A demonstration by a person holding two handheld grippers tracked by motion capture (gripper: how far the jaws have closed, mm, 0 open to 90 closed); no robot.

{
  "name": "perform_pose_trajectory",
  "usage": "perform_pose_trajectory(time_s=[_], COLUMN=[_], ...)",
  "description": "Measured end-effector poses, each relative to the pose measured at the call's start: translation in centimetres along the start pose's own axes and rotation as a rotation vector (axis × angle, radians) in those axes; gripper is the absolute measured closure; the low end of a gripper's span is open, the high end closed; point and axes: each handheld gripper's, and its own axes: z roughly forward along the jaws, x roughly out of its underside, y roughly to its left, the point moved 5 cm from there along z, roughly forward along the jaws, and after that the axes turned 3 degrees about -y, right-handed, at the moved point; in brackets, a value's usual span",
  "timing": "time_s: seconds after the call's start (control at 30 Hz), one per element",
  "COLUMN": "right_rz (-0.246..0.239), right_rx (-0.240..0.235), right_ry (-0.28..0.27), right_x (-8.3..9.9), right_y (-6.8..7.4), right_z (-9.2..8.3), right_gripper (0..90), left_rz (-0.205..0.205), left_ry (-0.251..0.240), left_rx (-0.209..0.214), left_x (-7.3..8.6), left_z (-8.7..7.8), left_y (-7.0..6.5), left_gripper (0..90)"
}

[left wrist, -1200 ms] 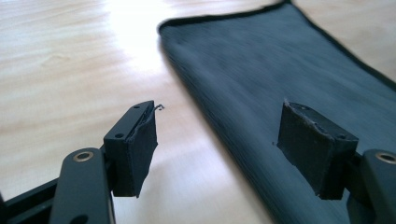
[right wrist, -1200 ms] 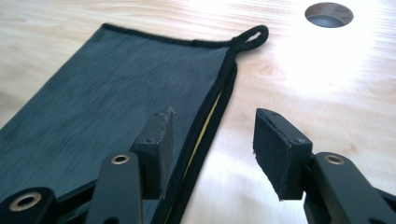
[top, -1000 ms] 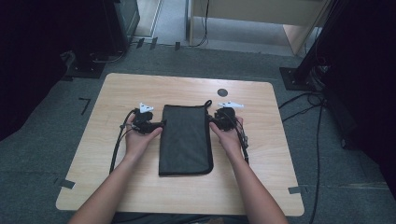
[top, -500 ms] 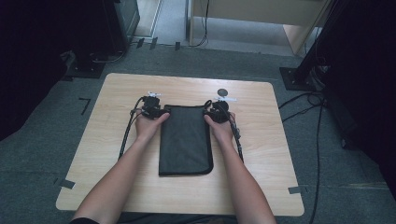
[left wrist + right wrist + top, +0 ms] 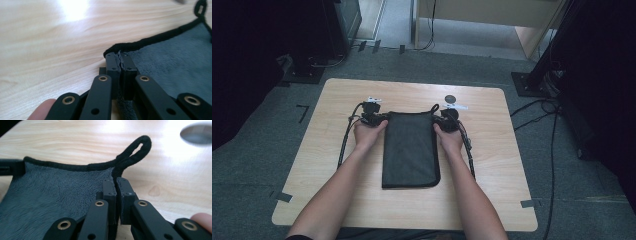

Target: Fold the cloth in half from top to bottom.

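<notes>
Both grippers clamped on the far corners of the dark cloth.

The cloth [image 5: 410,149] lies flat and folded near the middle of the table [image 5: 322,170], long side running away from the person. The left gripper [image 5: 377,119] has its jaws pinched on the far left corner, cloth edge squeezed between the pads [image 5: 117,65]. The right gripper [image 5: 443,120] grips the far right corner just below the hanging loop [image 5: 136,148]. A second ago both hands sat lower along the cloth's sides; since then they have slid forward to the far edge. The jaws have just been closing, with cloth between them. The cloth itself has not shifted. A small dark disc [image 5: 450,98] lies just beyond the right gripper.
</notes>
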Motion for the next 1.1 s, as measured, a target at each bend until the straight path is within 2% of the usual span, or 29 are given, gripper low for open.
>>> perform_pose_trajectory(time_s=[0.1,0.2,0.27,0.33,0.37,0.43,0.53,0.7,0.77,0.87,0.9,0.97,1.07,1.1], right_rz=[-0.043,-0.08,-0.094,-0.101,-0.111,-0.128,-0.169,-0.241,-0.257,-0.277,-0.296,-0.282,-0.251,-0.251], right_rx=[-0.012,-0.043,-0.071,-0.099,-0.109,-0.126,-0.154,-0.173,-0.178,-0.175,-0.164,-0.144,-0.165,-0.153], right_ry=[-0.023,-0.057,-0.069,-0.079,-0.08,-0.078,-0.064,-0.035,-0.025,-0.002,0.019,0.049,0.083,0.08], right_x=[-0.6,-1.0,-0.7,-0.1,0.4,1.4,3.1,5.8,6.7,8.0,8.8,9.7,10.8,10.8], right_y=[0.5,1.2,1.7,2.2,2.4,2.9,3.6,4.5,4.5,4.4,4.2,3.7,3.0,2.9], right_z=[-1.6,-3.8,-5.4,-7.0,-7.7,-8.9,-10.6,-13.0,-13.8,-14.4,-14.4,-14.2,-13.9,-14.0], right_gripper=[86.6,86.6,86.6,86.6,86.6,86.6,86.6,86.6,86.6,86.6,90.0,90.0,77.5,73.9], left_rz=[0.054,0.094,0.117,0.165,0.173,0.205,0.198,0.228,0.256,0.295,0.299,0.271,0.208,0.199], left_ry=[-0.06,-0.113,-0.141,-0.157,-0.163,-0.166,-0.173,-0.159,-0.142,-0.09,-0.078,-0.046,-0.041,-0.051], left_rx=[0.027,0.051,0.068,0.071,0.081,0.081,0.124,0.192,0.2,0.178,0.162,0.141,0.152,0.153], left_x=[-0.7,-0.8,-0.4,0.5,1.0,2.3,4.3,7.6,8.9,10.7,11.2,12.5,13.5,13.4], left_z=[-2.3,-4.8,-6.4,-7.8,-8.4,-9.4,-11.0,-13.3,-13.9,-13.6,-13.3,-12.5,-12.1,-12.3], left_y=[-1.1,-2.1,-2.9,-3.7,-4.1,-4.7,-5.5,-7.3,-8.1,-8.6,-8.5,-7.9,-7.2,-7.1], left_gripper=[88.2,88.4,88.5,88.5,88.5,88.5,88.4,88.4,88.4,88.3,88.2,88.2,86.5,83.9])
